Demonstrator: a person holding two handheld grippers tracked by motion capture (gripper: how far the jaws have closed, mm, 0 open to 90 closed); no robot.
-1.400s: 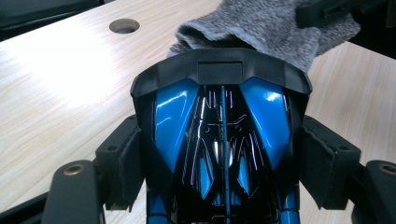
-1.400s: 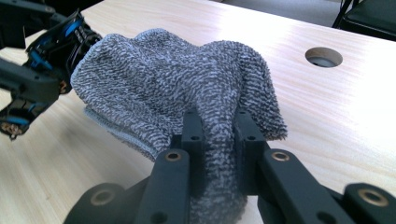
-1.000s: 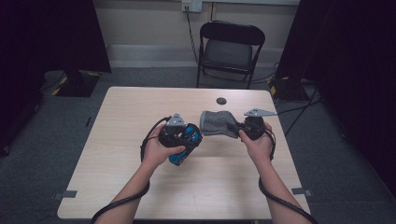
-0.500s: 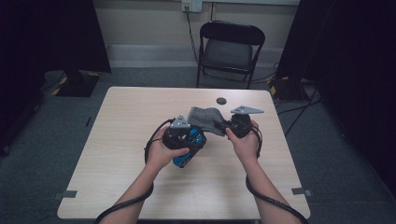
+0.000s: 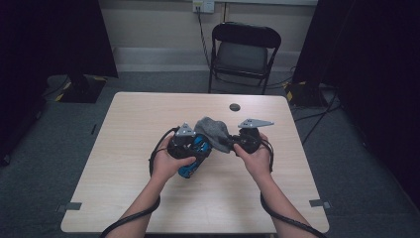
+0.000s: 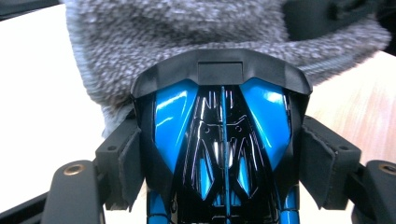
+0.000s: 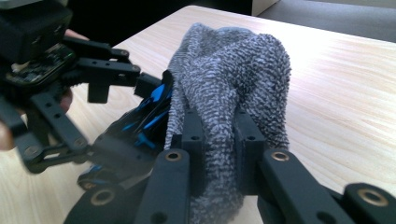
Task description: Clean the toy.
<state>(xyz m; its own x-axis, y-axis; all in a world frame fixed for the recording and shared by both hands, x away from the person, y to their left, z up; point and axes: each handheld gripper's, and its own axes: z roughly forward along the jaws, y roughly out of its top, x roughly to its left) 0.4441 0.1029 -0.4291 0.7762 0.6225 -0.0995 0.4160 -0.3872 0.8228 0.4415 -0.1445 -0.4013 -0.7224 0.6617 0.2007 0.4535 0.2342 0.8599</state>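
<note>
A glossy blue and black toy car (image 6: 222,144) sits between the pads of my left gripper (image 6: 223,164), which is shut on its sides. From above, the car (image 5: 194,157) hangs just over the table (image 5: 148,114), with the left gripper (image 5: 192,147) around it. My right gripper (image 7: 219,140) is shut on a grey terry cloth (image 7: 233,79). The cloth (image 5: 213,130) drapes against the far end of the car (image 7: 149,112), and the right gripper (image 5: 229,144) is close beside it. In the left gripper view the cloth (image 6: 187,32) covers the space beyond the car's spoiler.
A small black round disc (image 5: 235,106) lies near the table's far edge. Behind the table stands a black folding chair (image 5: 245,49). Dark curtains hang on both sides, and cables (image 5: 317,124) run on the floor at the right.
My right gripper has moved left with the grey cloth, bringing it up against the car. The left gripper and car have stayed almost still.
</note>
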